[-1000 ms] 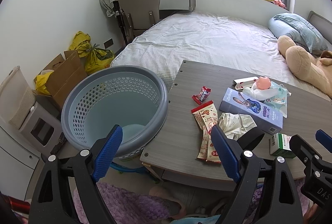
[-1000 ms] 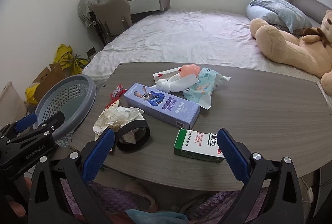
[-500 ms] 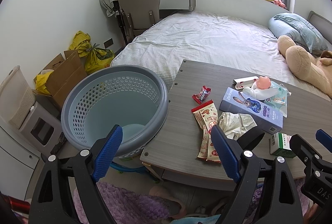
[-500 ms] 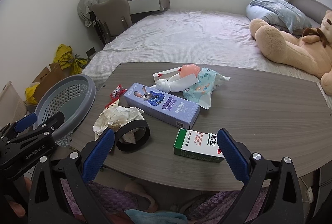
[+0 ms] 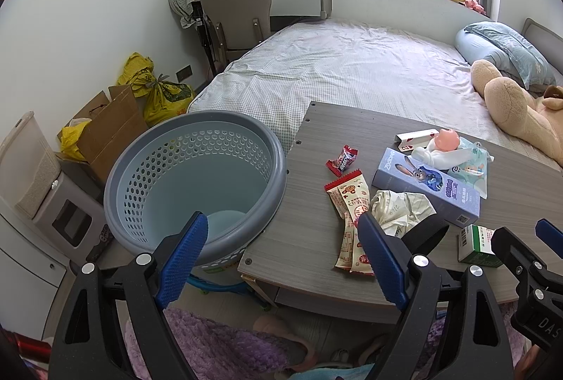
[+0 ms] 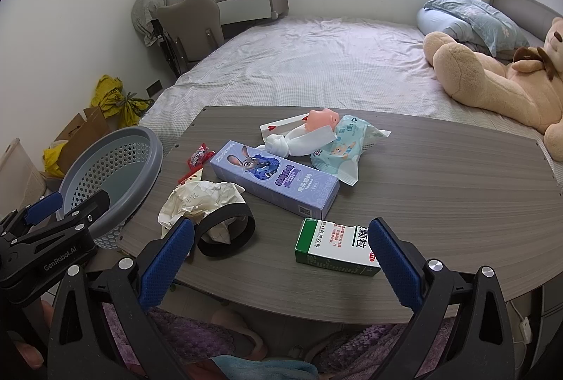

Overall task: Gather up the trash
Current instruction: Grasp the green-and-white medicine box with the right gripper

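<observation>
Plainly, both hand-held grippers, left [image 5: 281, 239] and right [image 6: 281, 249], gape over the littered table [image 6: 440, 190].

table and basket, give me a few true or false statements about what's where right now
1. The grey basket stands on the table. False: it stands beside the table's edge, off the tabletop.
2. The left hand-held gripper is open and holds nothing. True.
3. The crumpled paper lies inside the basket. False: it lies on the table, next to the black ring.
4. The green and white box lies on the table nearest the right hand-held gripper. True.
5. The purple rabbit box stands upright. False: it lies flat.
</observation>
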Available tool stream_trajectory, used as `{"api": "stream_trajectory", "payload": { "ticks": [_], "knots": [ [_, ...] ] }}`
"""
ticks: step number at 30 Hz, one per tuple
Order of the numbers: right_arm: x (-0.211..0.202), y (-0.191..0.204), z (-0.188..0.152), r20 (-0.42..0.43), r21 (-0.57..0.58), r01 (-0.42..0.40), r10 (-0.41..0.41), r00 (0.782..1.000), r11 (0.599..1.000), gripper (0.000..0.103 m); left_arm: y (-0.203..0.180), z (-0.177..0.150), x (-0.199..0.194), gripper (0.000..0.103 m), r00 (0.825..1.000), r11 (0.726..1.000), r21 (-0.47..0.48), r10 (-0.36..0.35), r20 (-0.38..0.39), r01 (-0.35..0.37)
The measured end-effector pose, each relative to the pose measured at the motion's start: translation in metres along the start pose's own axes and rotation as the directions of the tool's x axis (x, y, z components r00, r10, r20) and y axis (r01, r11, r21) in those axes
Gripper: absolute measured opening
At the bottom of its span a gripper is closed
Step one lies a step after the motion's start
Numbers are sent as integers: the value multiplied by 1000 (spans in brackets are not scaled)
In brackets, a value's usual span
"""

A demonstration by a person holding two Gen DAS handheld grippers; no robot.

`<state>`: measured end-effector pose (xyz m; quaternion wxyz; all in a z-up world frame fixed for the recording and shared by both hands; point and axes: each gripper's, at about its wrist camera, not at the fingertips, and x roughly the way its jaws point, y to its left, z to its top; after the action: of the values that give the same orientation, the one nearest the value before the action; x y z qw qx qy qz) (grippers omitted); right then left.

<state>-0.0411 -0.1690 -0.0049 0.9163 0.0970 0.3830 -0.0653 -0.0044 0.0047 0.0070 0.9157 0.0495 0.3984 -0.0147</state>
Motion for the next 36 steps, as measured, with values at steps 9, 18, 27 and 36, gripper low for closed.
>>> {"api": "stream_trajectory", "payload": {
  "ticks": [9,18,27,36],
  "knots": [
    [0,-10,-2,-5,12,8,-8,1000,1000,97,-1,-3,1,83,1000,1000,6,0,-5,0],
    [4,-48,-18,-35,34,53,-52,998,998,97,-8,-8,4,83,1000,1000,12,-12,-19,12],
    [23,-73,-35,-95,79,37,-30,995,996,97,-19,-14,17,83,998,1000,21,-8,-56,9],
    [52,-61,-31,-149,101,-4,19,989,995,97,-22,-15,28,83,997,1000,31,4,-75,-2]
  ]
}}
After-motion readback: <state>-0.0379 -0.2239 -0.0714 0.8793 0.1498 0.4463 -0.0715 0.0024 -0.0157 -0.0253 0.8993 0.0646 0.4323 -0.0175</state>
